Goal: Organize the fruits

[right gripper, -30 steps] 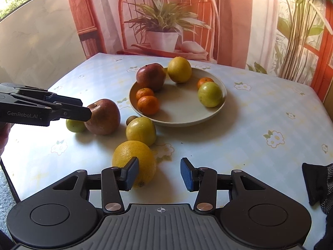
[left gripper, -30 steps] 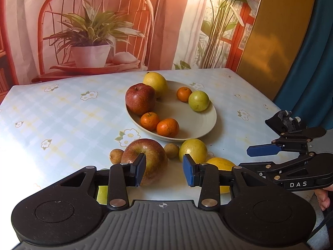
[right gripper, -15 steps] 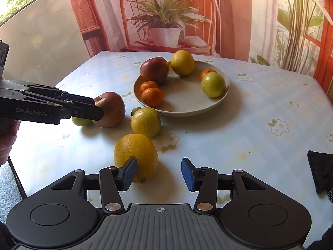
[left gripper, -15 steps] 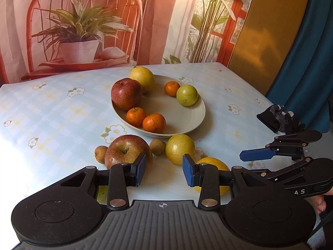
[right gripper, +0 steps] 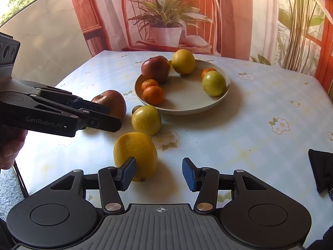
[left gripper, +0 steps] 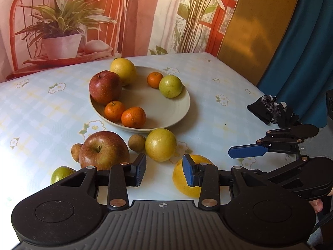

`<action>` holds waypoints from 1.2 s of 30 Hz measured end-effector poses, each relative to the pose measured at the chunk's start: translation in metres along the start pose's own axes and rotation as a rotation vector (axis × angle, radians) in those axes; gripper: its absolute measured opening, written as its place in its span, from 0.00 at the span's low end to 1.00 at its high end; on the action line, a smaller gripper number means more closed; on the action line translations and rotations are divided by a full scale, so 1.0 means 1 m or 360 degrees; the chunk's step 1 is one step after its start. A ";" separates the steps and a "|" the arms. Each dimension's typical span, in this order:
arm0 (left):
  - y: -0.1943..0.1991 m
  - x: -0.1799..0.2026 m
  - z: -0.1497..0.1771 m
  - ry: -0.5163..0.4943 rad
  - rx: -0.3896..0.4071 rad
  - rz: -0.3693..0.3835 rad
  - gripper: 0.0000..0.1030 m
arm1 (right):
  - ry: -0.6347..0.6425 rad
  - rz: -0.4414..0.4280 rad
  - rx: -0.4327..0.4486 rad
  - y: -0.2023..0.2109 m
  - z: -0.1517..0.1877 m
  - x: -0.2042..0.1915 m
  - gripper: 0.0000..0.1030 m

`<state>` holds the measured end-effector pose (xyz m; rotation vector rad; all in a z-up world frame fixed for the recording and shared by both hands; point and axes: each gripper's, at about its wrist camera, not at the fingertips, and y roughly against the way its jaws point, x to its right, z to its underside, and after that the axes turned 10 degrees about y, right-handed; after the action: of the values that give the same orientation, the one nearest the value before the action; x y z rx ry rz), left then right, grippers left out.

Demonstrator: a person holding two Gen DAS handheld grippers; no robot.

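A pale plate (left gripper: 179, 112) (right gripper: 208, 106) holds a red apple (left gripper: 105, 86), a yellow citrus (left gripper: 123, 70), a green citrus (left gripper: 170, 85) and three small oranges. In front of it on the table lie a second red apple (left gripper: 103, 150) (right gripper: 116, 102), a yellow-green citrus (left gripper: 160, 144) (right gripper: 146, 119), a large yellow citrus (left gripper: 181, 179) (right gripper: 135, 154), two small brown fruits and a green fruit (left gripper: 60, 173). My left gripper (left gripper: 164, 171) is open and empty above the gap between apple and large citrus. My right gripper (right gripper: 159, 174) is open and empty, its left finger beside the large citrus.
A black glove (left gripper: 270, 108) (right gripper: 321, 170) lies near the table's right edge. A printed backdrop with a potted plant stands behind the table. The right gripper shows from the side in the left wrist view (left gripper: 249, 151), the left gripper in the right wrist view (right gripper: 100, 114).
The left gripper has pulled back and risen a little, so the fruits sit farther ahead of its fingers. The right gripper has drawn nearer the large yellow citrus. Both stay open.
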<state>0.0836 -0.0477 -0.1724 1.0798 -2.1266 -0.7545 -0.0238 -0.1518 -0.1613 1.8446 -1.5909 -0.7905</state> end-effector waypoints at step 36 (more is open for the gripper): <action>-0.015 0.007 0.002 0.0073 -0.0180 0.0231 0.36 | 0.0177 -0.0061 -0.0044 -0.014 0.006 -0.023 0.42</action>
<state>0.0861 -0.0606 -0.1824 0.8656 -2.0716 -0.7635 -0.0220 -0.1278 -0.1745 1.8708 -1.4727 -0.7101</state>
